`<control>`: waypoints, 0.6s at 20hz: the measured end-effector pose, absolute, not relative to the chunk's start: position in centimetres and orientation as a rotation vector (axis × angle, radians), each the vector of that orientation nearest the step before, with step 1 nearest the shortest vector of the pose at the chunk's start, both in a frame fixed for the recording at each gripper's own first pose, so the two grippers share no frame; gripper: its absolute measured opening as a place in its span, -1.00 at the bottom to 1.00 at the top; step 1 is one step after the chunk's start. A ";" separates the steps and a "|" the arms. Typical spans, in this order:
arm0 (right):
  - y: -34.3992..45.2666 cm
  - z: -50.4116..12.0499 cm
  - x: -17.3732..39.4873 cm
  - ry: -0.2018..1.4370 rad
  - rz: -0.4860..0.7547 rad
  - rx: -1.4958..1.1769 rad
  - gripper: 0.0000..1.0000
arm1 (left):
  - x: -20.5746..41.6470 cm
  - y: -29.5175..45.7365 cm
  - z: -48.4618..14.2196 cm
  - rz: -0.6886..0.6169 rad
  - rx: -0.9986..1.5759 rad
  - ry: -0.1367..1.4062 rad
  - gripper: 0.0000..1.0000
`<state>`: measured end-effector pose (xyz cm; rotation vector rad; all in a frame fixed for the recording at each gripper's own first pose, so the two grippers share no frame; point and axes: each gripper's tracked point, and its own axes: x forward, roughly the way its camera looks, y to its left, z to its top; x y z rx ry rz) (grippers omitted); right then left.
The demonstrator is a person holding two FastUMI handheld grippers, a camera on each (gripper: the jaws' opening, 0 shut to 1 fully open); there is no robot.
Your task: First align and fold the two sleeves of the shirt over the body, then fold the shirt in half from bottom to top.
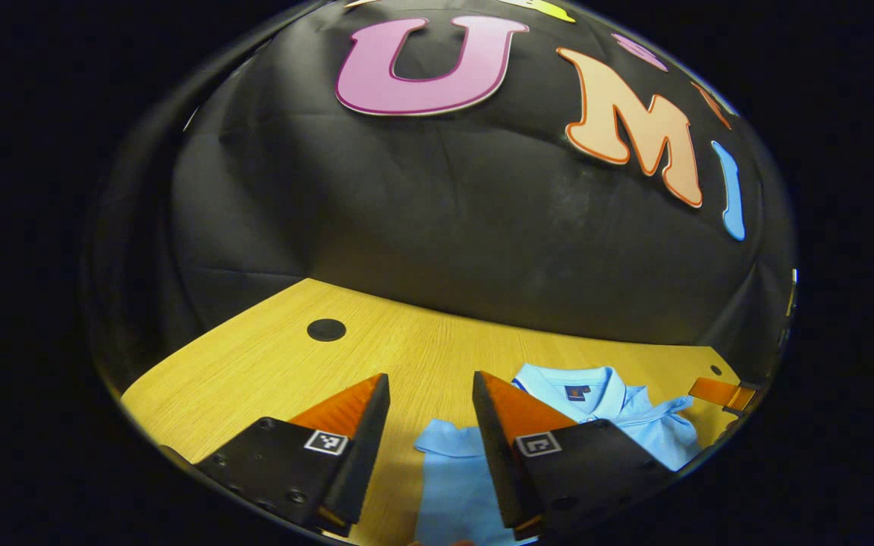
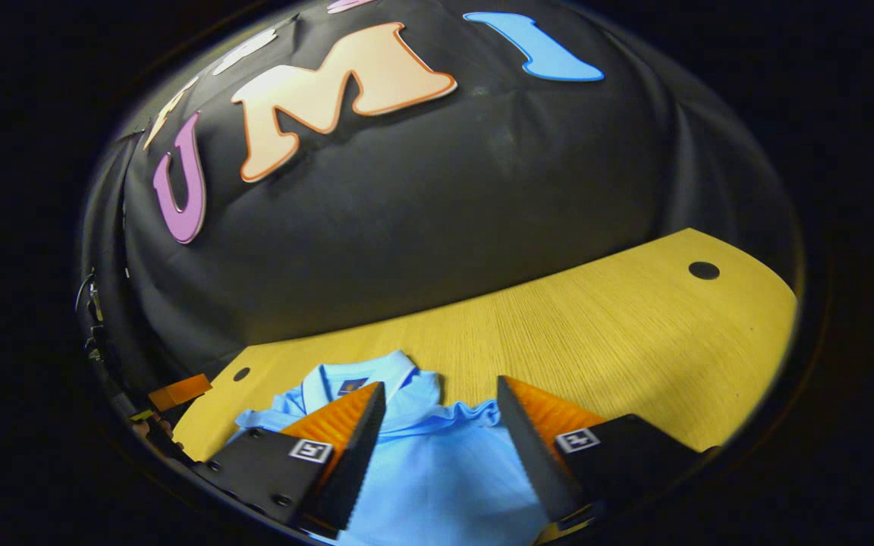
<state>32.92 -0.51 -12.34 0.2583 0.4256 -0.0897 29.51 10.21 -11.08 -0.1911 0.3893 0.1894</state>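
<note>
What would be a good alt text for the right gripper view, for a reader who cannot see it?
A light blue polo shirt lies on a yellow wooden table, collar toward the black cloth wall. The right tool hangs open above the shirt, its two fingers apart on either side of the shoulder area.

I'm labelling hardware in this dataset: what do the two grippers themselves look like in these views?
Both look alike. The left gripper and the right gripper each have two wedge-shaped fingers tapering to a point, ribbed on the upper face and toothed along the inner edge. Each finger sits on a black block with visible screws and a small square black-and-white marker tag. No cables visible.
</note>
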 end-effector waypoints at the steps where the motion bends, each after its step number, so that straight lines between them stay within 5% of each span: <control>1: -0.2 -11.2 32.2 0.403 -0.075 0.252 0.95 | 28.5 10.8 -10.2 0.198 -0.183 0.372 0.45; 2: -0.1 -10.1 31.4 0.381 -0.065 0.243 0.95 | 27.4 11.4 -9.3 0.209 -0.167 0.349 0.78; 5: 0.8 -7.4 27.1 0.318 -0.025 0.206 0.95 | 23.0 11.6 -6.8 0.200 -0.096 0.293 0.93; 12: 3.9 -4.6 14.6 0.223 0.076 0.166 0.95 | 11.2 7.7 -3.2 0.109 0.002 0.159 0.83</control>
